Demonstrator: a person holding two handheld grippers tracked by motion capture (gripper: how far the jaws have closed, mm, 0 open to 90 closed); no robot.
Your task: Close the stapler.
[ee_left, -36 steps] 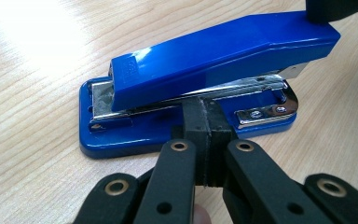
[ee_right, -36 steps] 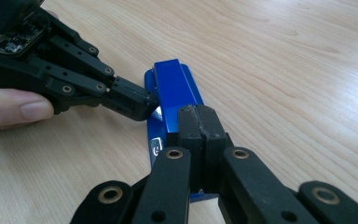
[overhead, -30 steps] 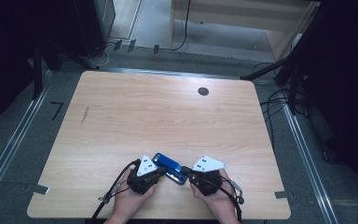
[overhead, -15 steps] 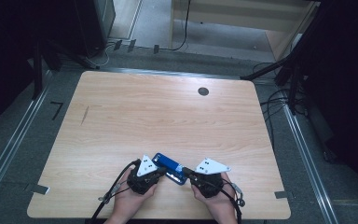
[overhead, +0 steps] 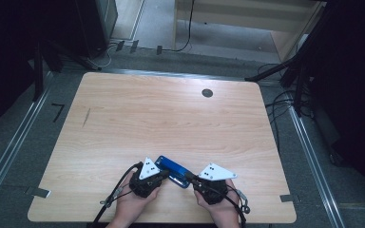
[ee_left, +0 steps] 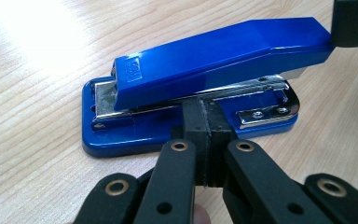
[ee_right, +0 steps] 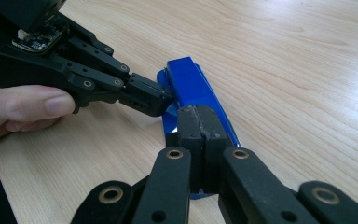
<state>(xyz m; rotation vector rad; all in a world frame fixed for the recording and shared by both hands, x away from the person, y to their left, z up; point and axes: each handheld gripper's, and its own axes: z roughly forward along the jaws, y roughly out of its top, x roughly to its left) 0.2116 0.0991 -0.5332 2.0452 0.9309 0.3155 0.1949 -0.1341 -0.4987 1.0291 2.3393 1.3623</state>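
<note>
Blue plastic over bright metal: a blue desk stapler with a steel magazine (overhead: 172, 171) lies flat on the pale wood-grain table (overhead: 171, 118), close to the near edge, between the person's two hands. The left gripper (overhead: 158, 175), black with a grey three-cornered plate on top, comes at it from the left, and the left gripper view shows its two black jaws clenched pad against pad with nothing between them, their tips set against the stapler (ee_left: 191, 88) at the side, about where the steel magazine meets the blue base. The right gripper (overhead: 190, 179) comes from the right, its jaws likewise pressed together and empty, resting on or just over the stapler (ee_right: 189, 88) at one end of the blue top arm (the exact contact is hidden behind the pads, so touching is only probable). In that same view the left gripper (ee_right: 161, 99) meets the stapler's side, with the fingers of a hand (ee_right: 23, 109) wrapped behind it. A small dark round grommet (overhead: 207, 93) sits well apart, near the table's far edge.
</note>
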